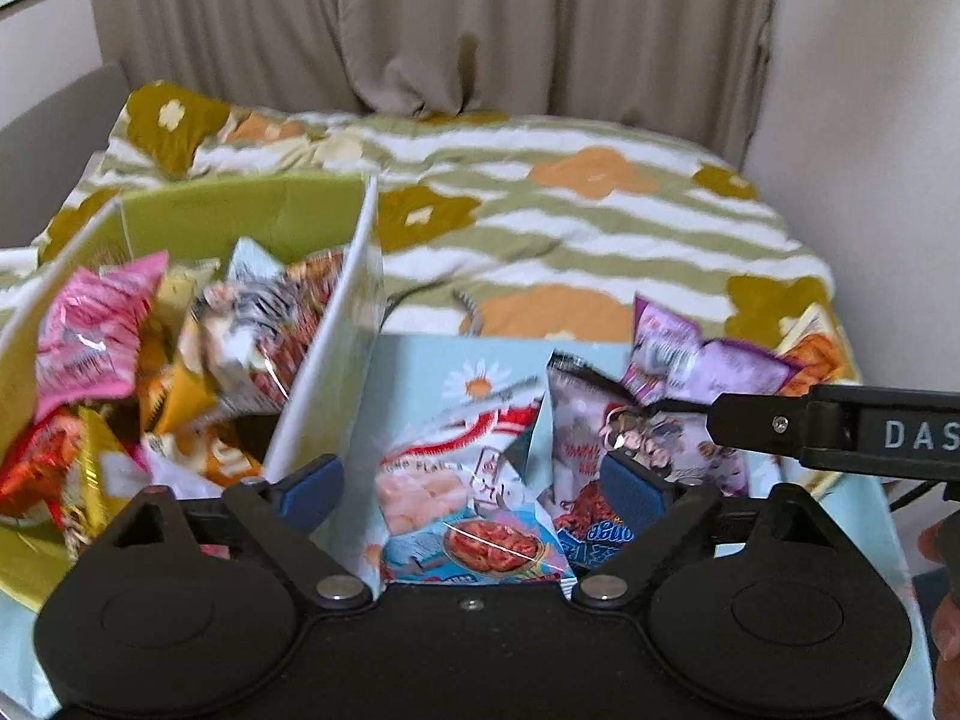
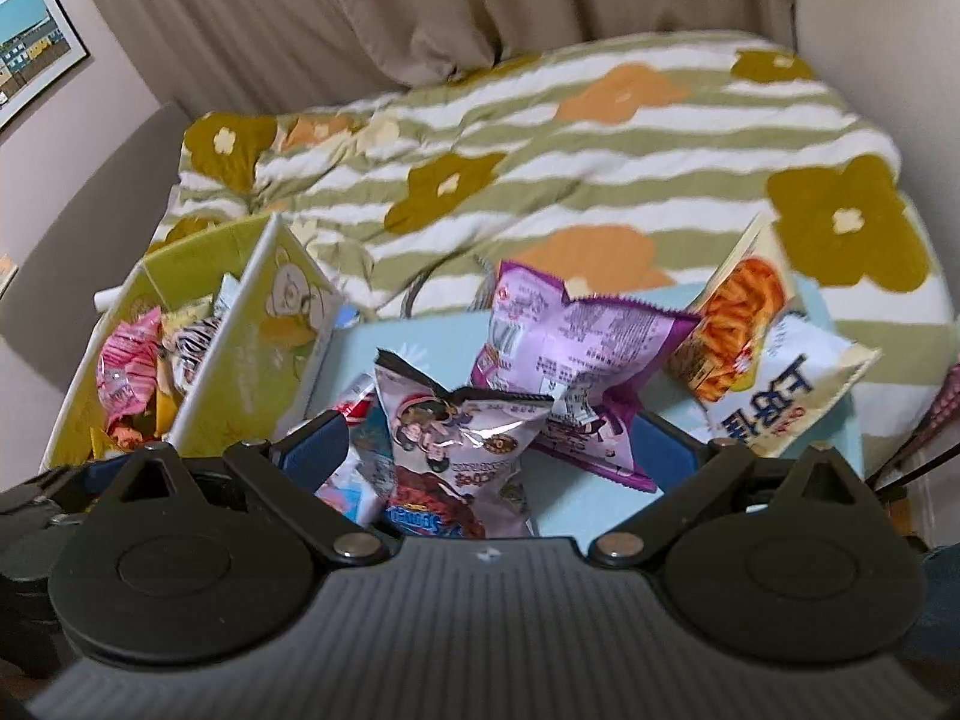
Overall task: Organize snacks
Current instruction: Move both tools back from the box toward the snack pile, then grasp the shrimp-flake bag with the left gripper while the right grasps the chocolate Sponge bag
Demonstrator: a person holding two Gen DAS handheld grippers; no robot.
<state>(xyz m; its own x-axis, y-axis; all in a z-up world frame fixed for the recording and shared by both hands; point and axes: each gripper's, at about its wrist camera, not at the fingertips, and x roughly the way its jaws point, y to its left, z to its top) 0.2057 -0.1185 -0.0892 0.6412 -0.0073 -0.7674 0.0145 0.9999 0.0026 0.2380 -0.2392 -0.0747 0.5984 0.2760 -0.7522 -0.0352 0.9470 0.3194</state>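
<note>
The snack bags sit in two open boxes side by side on a bed. The green box (image 2: 240,324), on the left, is already crowded: a pink bag (image 1: 90,330), a zebra-striped bag (image 1: 252,324), and red, gold and orange packets are heaped inside it. The pale blue box (image 2: 600,480) beside it holds a looser pile: a blue shrimp-snack bag (image 1: 474,516) standing at its left, a cartoon-printed bag (image 2: 462,438) upright in the middle, a purple bag (image 2: 576,348) leaning behind that, and an orange-stick bag (image 2: 738,324) with a white bag (image 2: 780,396) propped at the far right corner. The left gripper (image 1: 474,480) hangs just over the blue box with its jaws spread and the shrimp-snack bag between them; the blue pads do not seem to press it, so it looks released. The right gripper (image 2: 492,444) also stands wide, framing the cartoon bag without visibly squeezing it. Everything visible is already in one box or the other, so the gathering looks largely done; what probably remains is sorting the blue box's tumbled bags into order or shifting some across. Around the boxes lies a flowered, striped quilt (image 2: 540,150), with beige curtains (image 1: 420,24) behind.
</note>
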